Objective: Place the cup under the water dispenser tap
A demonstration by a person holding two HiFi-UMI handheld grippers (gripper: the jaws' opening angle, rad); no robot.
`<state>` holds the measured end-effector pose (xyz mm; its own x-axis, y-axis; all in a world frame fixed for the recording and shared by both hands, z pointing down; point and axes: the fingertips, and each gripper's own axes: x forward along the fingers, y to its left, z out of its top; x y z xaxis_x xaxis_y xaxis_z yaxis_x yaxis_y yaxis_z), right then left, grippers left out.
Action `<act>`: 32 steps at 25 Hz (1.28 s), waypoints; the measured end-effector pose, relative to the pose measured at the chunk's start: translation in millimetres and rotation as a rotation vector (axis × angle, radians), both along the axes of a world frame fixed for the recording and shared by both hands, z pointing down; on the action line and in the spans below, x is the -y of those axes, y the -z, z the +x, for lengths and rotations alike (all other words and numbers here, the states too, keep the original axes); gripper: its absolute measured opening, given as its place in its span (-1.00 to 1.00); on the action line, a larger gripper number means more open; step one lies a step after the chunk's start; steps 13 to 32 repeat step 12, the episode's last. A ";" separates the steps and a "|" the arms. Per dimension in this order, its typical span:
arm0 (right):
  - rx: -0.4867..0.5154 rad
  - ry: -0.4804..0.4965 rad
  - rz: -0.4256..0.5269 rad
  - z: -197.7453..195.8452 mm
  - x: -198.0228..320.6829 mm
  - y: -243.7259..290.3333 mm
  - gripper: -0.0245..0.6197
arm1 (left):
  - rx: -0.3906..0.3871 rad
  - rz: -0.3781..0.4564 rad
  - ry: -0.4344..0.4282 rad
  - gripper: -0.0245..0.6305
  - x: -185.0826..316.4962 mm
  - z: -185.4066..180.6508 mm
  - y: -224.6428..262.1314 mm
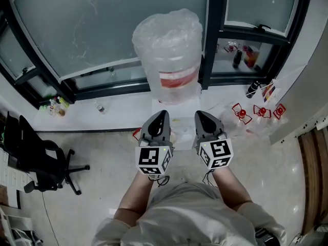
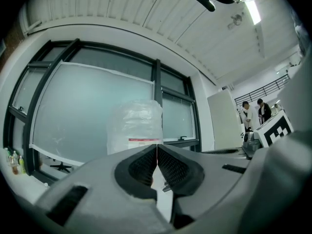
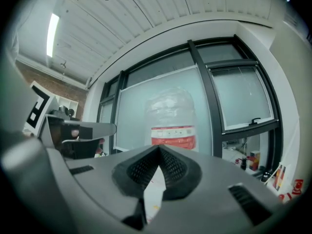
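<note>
Both forearms reach straight out from the body towards 12 o'clock, bare below pale sleeves, side by side and near each other. The left gripper (image 1: 162, 116) and the right gripper (image 1: 200, 116) are held about level and parallel. Their noses point at the big water bottle (image 1: 166, 55), which stands directly ahead at 12 o'clock.

In its own view, the left gripper's ribbed black pads meet at the tips with nothing between them. The right gripper's pads are pressed together in the same way and are also empty.

The bottle is upside down on the white dispenser (image 1: 182, 129), a strip of which shows between the two grippers. Crinkled clear film wraps the bottle, and a red and white label band runs round its lower part. Behind it is a window (image 1: 102, 24) of frosted panes in dark frames.

The cup cannot be made out in any view, and the grippers cover the space under the bottle where the dispenser's front is.

On the floor at 3 o'clock, several red and white pieces (image 1: 259, 111) lie on clear plastic. At 9 o'clock, a black office chair (image 1: 43, 160) stands well apart on the pale shiny floor
</note>
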<state>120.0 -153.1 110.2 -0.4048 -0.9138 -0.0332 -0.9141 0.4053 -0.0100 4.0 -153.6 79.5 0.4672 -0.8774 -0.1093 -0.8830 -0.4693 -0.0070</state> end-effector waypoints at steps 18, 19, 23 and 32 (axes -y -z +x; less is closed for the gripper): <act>-0.001 0.019 0.002 -8.0 0.9 -4.1 -0.84 | 0.010 -0.006 0.048 -0.86 7.7 -16.7 -4.2; -0.001 0.019 0.002 -8.0 0.9 -4.1 -0.84 | 0.010 -0.006 0.048 -0.86 7.7 -16.7 -4.2; -0.001 0.019 0.002 -8.0 0.9 -4.1 -0.84 | 0.010 -0.006 0.048 -0.86 7.7 -16.7 -4.2; -0.001 0.019 0.002 -8.0 0.9 -4.1 -0.84 | 0.010 -0.006 0.048 -0.86 7.7 -16.7 -4.2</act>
